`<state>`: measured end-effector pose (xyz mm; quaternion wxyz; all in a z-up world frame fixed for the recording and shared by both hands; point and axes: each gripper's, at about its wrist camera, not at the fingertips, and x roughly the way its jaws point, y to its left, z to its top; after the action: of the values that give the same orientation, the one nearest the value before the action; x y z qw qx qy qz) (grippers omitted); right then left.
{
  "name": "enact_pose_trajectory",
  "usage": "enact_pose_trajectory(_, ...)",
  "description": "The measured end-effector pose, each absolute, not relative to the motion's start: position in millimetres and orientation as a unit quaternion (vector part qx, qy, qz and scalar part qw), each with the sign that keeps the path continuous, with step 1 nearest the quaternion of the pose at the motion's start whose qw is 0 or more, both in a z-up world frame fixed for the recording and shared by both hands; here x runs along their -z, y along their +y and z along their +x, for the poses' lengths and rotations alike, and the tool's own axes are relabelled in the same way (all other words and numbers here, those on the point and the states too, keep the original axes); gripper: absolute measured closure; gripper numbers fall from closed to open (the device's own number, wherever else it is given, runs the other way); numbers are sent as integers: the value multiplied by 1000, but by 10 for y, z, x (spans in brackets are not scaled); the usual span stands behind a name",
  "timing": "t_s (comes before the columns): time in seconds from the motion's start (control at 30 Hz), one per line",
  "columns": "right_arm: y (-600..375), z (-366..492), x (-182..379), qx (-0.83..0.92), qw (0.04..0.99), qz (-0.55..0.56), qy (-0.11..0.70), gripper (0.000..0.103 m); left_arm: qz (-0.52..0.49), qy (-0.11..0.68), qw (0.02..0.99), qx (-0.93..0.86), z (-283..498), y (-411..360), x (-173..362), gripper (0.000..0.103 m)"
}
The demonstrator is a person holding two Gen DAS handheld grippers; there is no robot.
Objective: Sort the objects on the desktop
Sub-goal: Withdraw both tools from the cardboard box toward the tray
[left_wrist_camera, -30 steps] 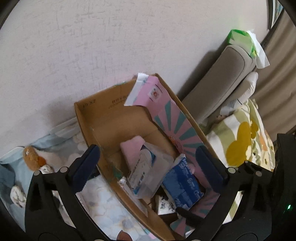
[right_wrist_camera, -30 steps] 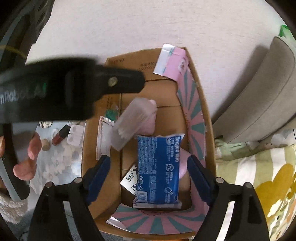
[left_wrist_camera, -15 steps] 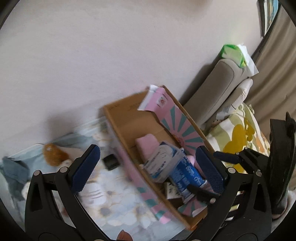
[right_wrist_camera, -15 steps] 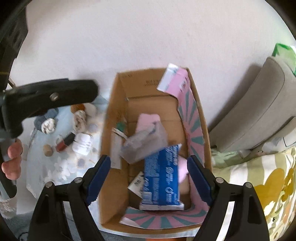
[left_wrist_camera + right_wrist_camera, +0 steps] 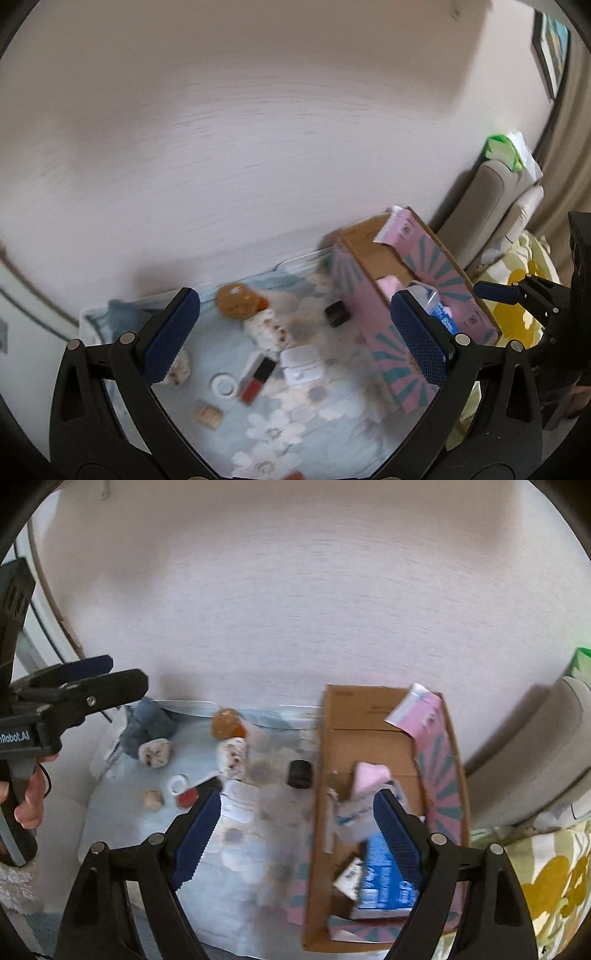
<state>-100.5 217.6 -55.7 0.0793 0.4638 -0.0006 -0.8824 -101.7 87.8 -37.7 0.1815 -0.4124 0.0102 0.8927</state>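
- Left tool [image 5: 295, 345]: fingers spread, empty, hanging above the loose items, probably choosing the next pick.
- Right tool [image 5: 297, 834]: fingers spread, empty, straddling the box's left wall.
- Counter [image 5: 295, 435]: floral cloth carrying the unsorted things.
- Small wooden block [image 5: 209, 414]: nearest loose item.
- White tape ring [image 5: 223, 384] and red lipstick [image 5: 257, 377]: just beside each other.
- White case [image 5: 301, 365]: right of the lipstick, near the box.
- Black cap [image 5: 337, 314]: close to the box wall.
- Amber toy [image 5: 236, 301]: far edge, by the wall.
- Cardboard box [image 5: 365, 716]: on the right; the collecting place, judging by the blue packet [image 5: 382, 878] and pink item [image 5: 369, 775] inside.
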Motion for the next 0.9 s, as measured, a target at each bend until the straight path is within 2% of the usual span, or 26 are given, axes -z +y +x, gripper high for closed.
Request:
enact_pose_trajectory(0.53, 1542, -1085, 750, 872, 137, 470, 14, 21, -421, -51, 93, -901, -628, -465, 707, 0)
enact_pose_trajectory(0.73, 1309, -1078, 1095, 856, 153, 493, 1, 21, -447, -48, 104, -887, -453, -570, 1141, 1)
enact_pose_trajectory(0.9, 1144, -1054, 1493, 858, 126, 499, 4, 21, -464, -47, 126, -876, -335, -495, 1676, 1)
